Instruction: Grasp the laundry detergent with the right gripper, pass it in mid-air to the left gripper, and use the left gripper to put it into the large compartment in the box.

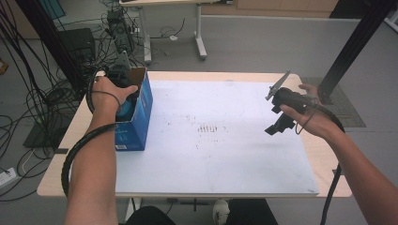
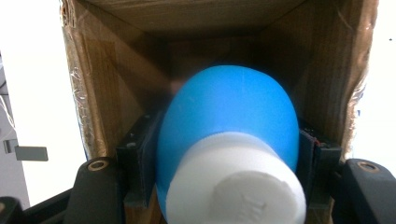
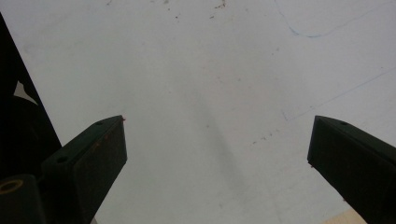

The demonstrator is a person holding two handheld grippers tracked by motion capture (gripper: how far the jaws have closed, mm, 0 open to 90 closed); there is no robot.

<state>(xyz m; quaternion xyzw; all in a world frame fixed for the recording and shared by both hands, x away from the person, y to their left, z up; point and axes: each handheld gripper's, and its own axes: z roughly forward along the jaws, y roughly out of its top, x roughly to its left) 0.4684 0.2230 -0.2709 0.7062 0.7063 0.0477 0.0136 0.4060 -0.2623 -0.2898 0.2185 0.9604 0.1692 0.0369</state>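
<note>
A blue box [image 1: 137, 117] with an open cardboard top stands at the table's left edge. My left gripper [image 1: 125, 108] reaches down into it, shut on a blue bulb-shaped object with a white cylindrical base [image 2: 229, 140]. In the left gripper view the black pads [image 2: 140, 154] press on both sides of the blue object [image 2: 229, 116] inside the brown cardboard walls [image 2: 107, 93]. My right gripper [image 1: 281, 124] hangs above the right part of the white mat, jaws wide apart with nothing between them [image 3: 217, 158].
A white mat [image 1: 216, 140] covers most of the wooden table [image 1: 328, 159]. Cables and equipment lie on the floor at the left [image 1: 42, 93]. A black post [image 1: 356, 42] rises at the back right.
</note>
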